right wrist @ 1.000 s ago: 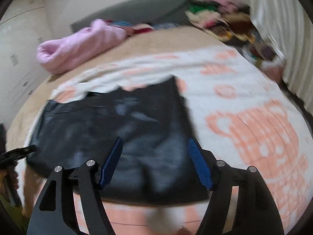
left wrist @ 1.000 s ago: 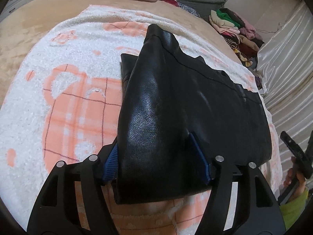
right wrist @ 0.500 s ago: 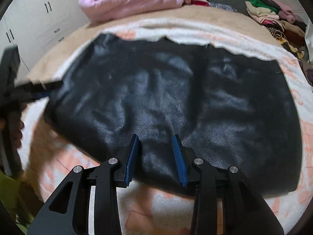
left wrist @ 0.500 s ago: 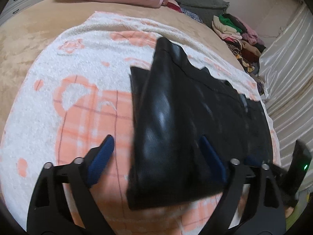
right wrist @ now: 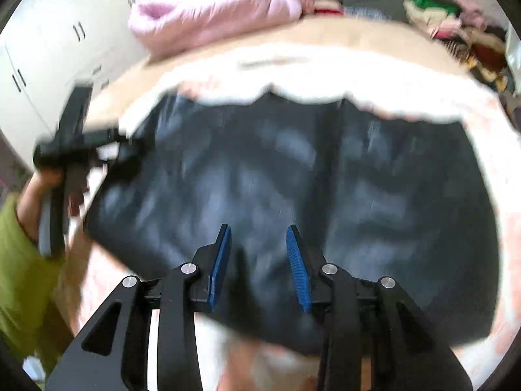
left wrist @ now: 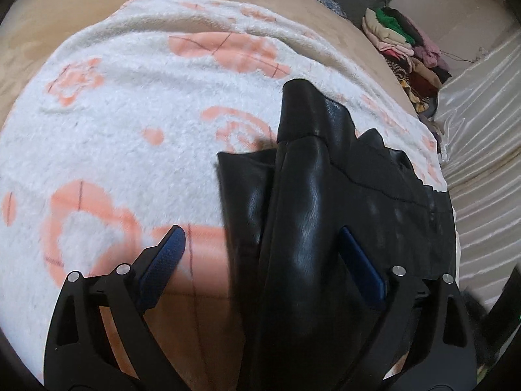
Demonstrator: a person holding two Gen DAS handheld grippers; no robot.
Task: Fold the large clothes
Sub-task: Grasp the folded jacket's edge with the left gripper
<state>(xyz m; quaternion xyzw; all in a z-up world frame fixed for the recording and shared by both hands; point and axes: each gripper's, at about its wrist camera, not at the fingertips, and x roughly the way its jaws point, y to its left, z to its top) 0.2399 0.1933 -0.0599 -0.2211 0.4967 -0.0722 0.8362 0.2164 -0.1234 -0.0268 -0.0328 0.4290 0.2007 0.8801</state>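
Note:
A black leather garment [left wrist: 309,215] lies on a white and orange blanket [left wrist: 130,114] on the bed. In the left wrist view my left gripper [left wrist: 267,260] is open wide, its blue pads either side of a raised fold of the garment's near edge, not clamped on it. In the right wrist view the garment [right wrist: 293,176] lies spread flat, and my right gripper [right wrist: 259,260] hovers over its near edge with its blue pads a small gap apart, holding nothing. The left gripper [right wrist: 75,143] shows at the garment's left corner in a hand.
A pink duvet [right wrist: 211,16] lies at the head of the bed. A pile of mixed clothes [left wrist: 407,49] sits at the far right. A pale curtain [left wrist: 482,130] hangs along the right side. White cupboards [right wrist: 39,65] stand to the left.
My left gripper has opened and let go of the garment fold, then moved in lower over it. My right gripper has narrowed and swung over the garment's near edge.

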